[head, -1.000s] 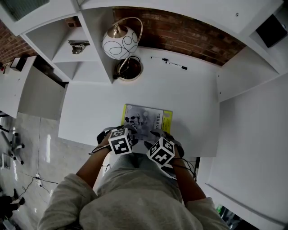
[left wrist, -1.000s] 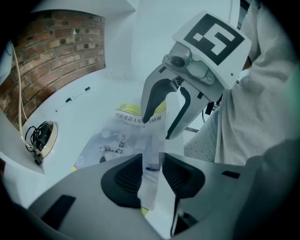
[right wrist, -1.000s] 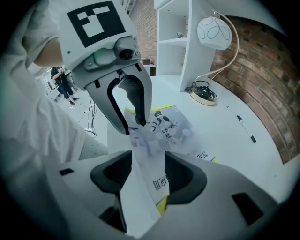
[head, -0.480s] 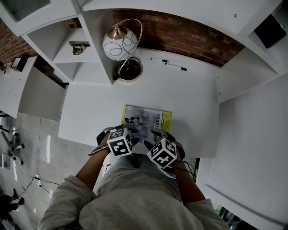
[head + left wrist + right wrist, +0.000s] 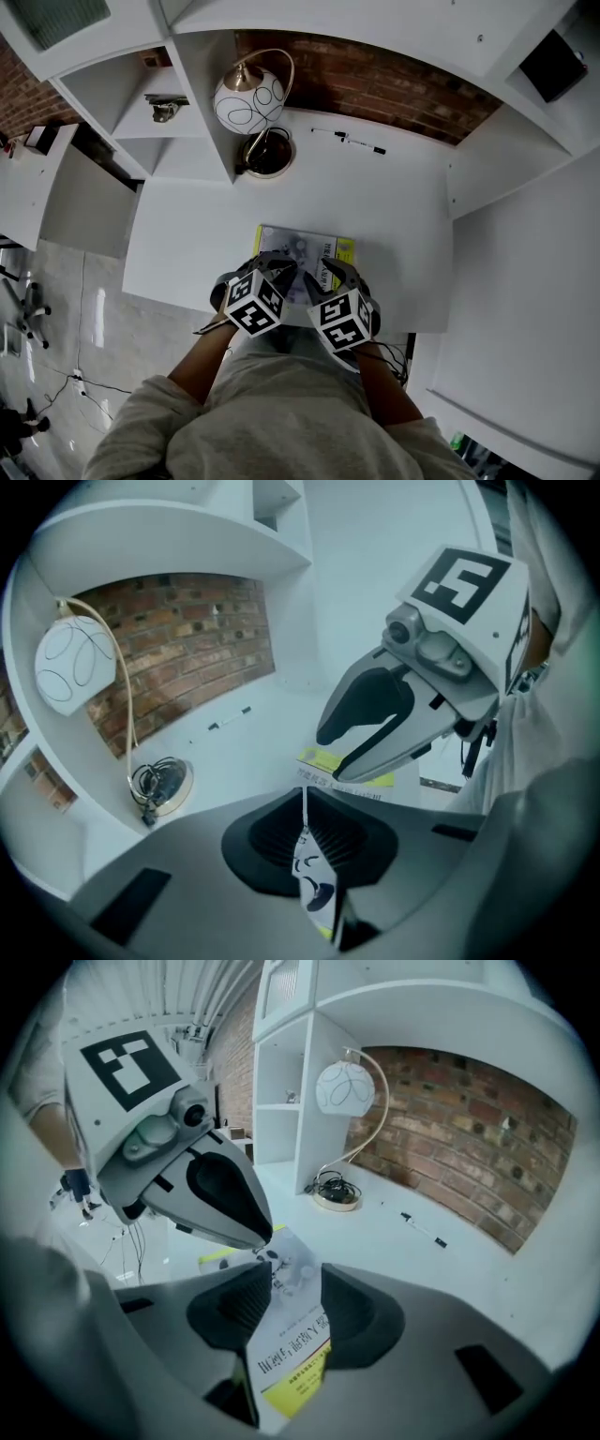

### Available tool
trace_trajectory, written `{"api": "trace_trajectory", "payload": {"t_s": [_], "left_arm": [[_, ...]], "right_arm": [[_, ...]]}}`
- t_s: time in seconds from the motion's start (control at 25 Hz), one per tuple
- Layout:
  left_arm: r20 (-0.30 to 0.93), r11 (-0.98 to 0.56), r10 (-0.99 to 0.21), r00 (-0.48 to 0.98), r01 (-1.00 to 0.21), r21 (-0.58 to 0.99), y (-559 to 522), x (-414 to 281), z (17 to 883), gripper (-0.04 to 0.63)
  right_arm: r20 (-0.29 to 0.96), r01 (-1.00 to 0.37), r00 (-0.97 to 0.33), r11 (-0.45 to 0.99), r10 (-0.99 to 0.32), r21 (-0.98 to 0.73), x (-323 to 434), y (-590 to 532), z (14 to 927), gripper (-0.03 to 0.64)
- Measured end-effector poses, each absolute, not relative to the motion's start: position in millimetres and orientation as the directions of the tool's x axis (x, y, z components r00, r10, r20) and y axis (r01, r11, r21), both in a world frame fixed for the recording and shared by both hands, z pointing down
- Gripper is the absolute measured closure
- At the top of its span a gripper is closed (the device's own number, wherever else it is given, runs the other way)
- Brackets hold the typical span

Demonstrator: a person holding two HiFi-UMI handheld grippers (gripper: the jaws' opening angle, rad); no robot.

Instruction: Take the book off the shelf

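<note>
A thin book (image 5: pixel 309 246) with a grey picture cover and a yellow strip lies on the white desk (image 5: pixel 394 216), near its front edge. Both grippers work at the book's near edge. My left gripper (image 5: pixel 277 272) is closing, and its jaws pinch a thin sheet of the book (image 5: pixel 314 878), seen edge-on in the left gripper view, where the left gripper (image 5: pixel 305 799) points at the lamp. My right gripper (image 5: pixel 337 277) is also closing. The printed, yellow-banded book (image 5: pixel 291 1344) slants between the right gripper's (image 5: pixel 289 1283) jaws, with a gap still showing beside it.
A round white lamp (image 5: pixel 248 98) stands at the back left, its base (image 5: pixel 267 155) holding a coiled cable. Two pens (image 5: pixel 352 139) lie by the brick wall (image 5: pixel 375 80). White shelf compartments (image 5: pixel 155 103) rise on the left, and a white side panel (image 5: pixel 497 159) on the right.
Both grippers' jaws now reach over the book's near edge, covering more of it. The left jaws have closed on a sheet of the book. The right jaws have narrowed.
</note>
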State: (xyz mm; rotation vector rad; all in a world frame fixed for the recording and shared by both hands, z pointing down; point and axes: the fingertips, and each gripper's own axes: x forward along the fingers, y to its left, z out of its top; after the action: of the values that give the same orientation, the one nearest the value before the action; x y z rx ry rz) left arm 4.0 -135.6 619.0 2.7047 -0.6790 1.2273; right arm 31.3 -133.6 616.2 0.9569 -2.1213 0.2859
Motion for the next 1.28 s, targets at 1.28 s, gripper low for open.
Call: {"api": "trace_trajectory", "payload": {"t_s": [1.28], "left_arm": [[0.03, -0.458, -0.888, 0.458, -0.88, -0.123, -170.6, -28.7, 372.8, 0.586]], "right_arm": [[0.092, -0.914, -0.359, 0.369, -0.929, 0.165, 36.7, -157.3, 380.4, 0.598]]}}
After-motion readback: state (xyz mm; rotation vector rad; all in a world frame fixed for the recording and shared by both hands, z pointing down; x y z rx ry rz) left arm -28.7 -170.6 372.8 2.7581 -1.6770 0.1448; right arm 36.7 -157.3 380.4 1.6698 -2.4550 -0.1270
